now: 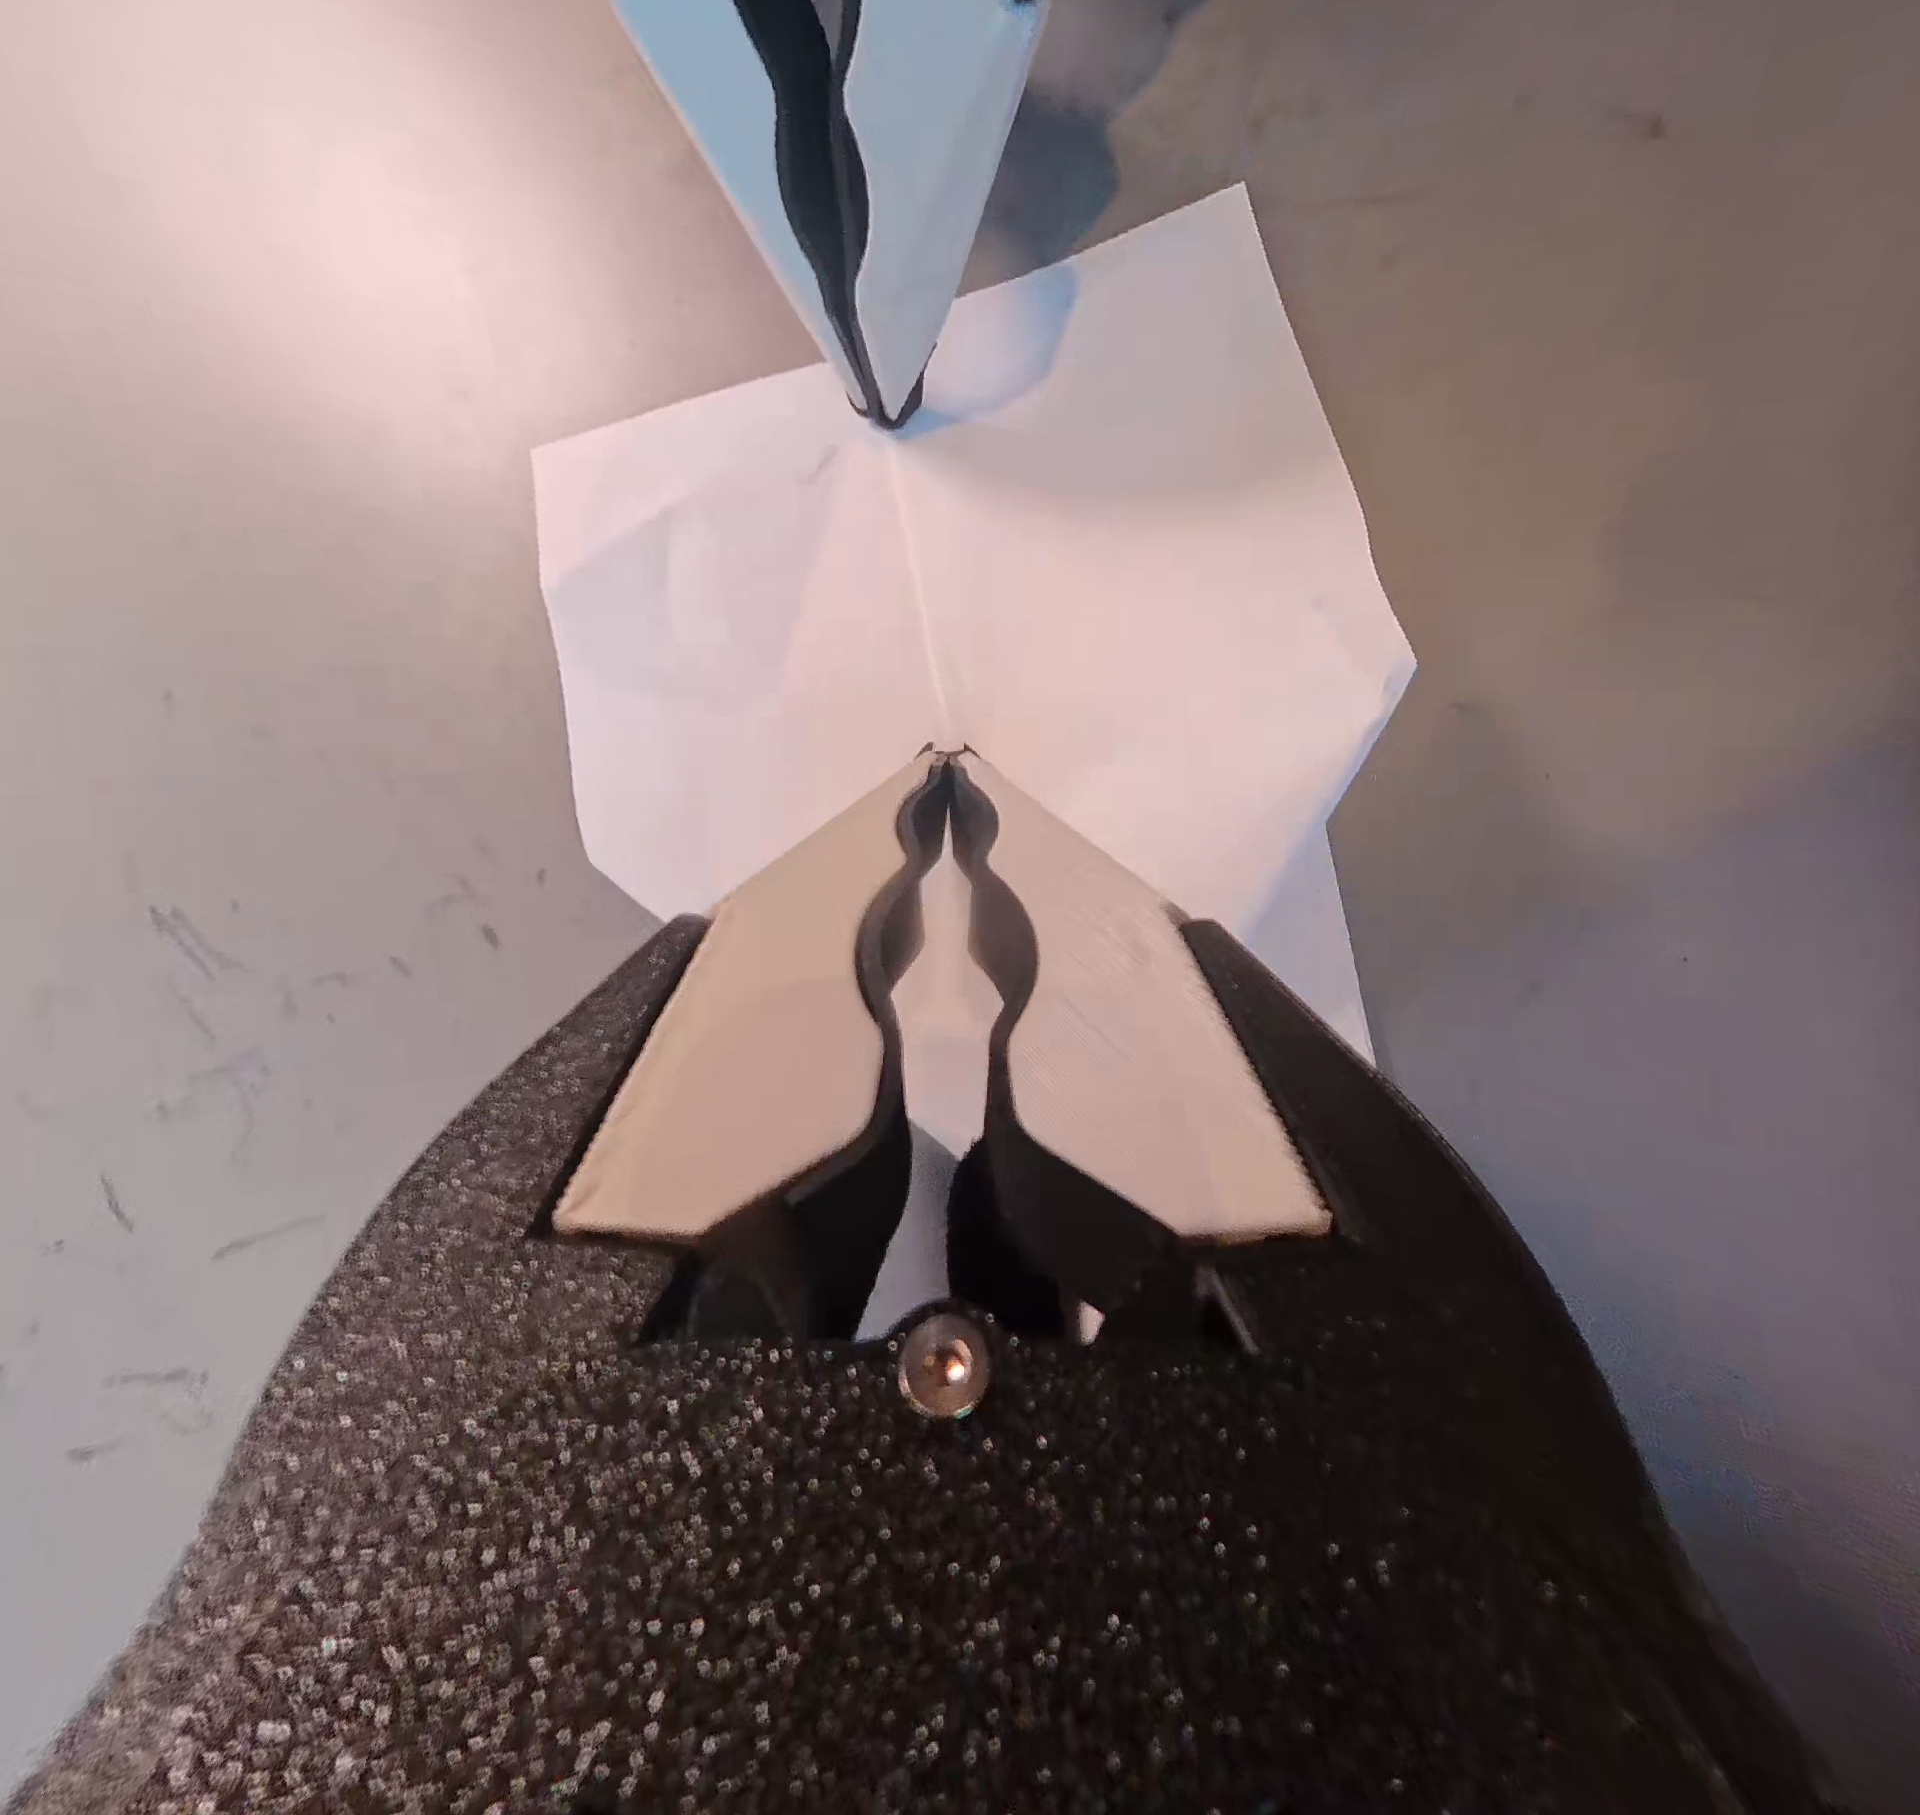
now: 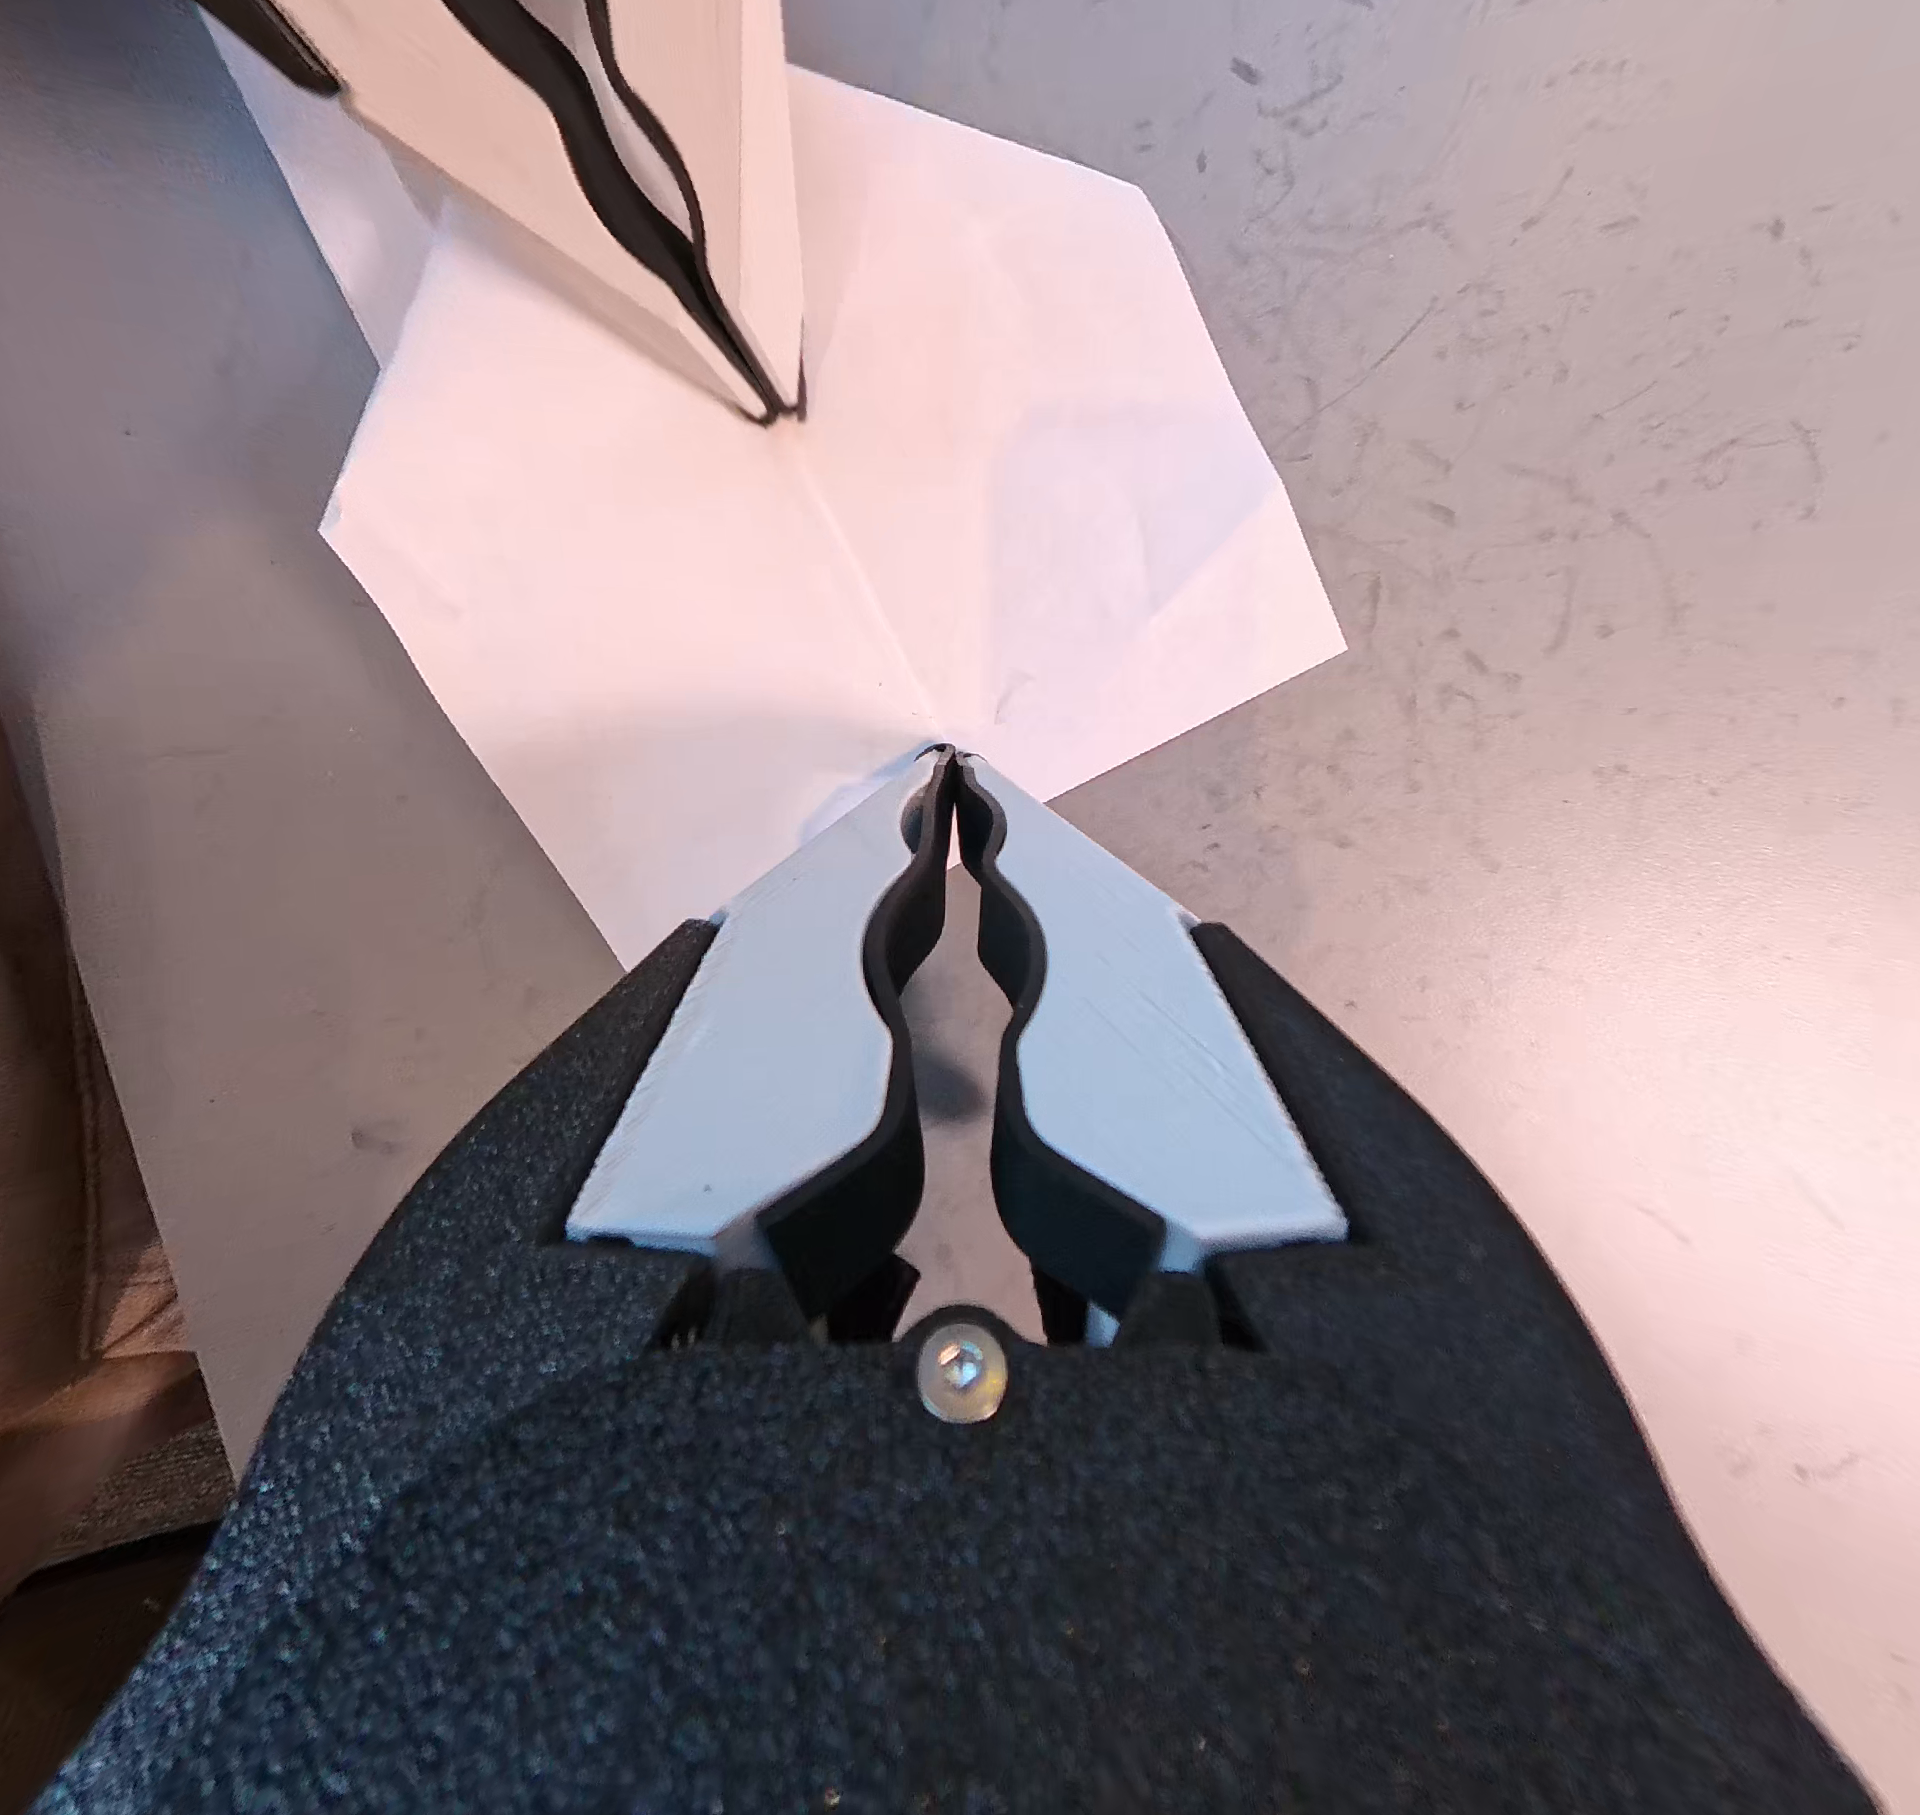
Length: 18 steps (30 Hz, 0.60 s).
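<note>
Right gripper [image 2: 948, 753] pinching creased white paper [image 2: 644, 560], left gripper [image 2: 774, 415] opposite, scuffed table [image 2: 1558, 415]

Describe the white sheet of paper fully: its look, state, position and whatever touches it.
The paper is a plain white sheet, thin and somewhat crumpled, with no print visible. A sharp crease runs down its middle between the two grippers, and faint wrinkles fan out from each end. It lies spread on a scuffed grey table, its edges bent and slightly lifted. The left gripper is shut at the near end of the crease and the right gripper at the opposite end, their fingers closed together where they meet the sheet.
</note>
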Motion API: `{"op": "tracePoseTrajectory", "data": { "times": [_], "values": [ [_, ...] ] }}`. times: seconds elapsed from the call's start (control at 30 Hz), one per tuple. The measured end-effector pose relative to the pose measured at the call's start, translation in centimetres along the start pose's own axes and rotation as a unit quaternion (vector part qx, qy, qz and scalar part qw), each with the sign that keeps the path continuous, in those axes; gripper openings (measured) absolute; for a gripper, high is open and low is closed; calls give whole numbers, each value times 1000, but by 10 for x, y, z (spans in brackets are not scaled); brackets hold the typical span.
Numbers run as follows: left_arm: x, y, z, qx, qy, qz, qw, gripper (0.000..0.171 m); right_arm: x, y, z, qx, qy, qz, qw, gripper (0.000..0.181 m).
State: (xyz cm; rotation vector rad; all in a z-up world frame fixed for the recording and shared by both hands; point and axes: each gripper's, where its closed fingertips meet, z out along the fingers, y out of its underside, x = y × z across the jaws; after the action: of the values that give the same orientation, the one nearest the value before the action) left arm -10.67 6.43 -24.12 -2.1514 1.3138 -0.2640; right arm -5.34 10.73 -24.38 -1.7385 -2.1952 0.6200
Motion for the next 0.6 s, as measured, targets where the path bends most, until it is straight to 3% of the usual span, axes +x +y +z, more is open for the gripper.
{"op": "tracePoseTrajectory", "data": {
  "times": [0.27, 0.6],
  "values": [
    [4, 26, -19, -8, 7, -40, 999, 0, 0, 0, 0, 1, 3, -1, 1000, 0],
    [17, 54, -40, -5, -34, -35, 999, 0, 0, -2, 1, 4, 3, -3, 1000, 0]
  ]
}}
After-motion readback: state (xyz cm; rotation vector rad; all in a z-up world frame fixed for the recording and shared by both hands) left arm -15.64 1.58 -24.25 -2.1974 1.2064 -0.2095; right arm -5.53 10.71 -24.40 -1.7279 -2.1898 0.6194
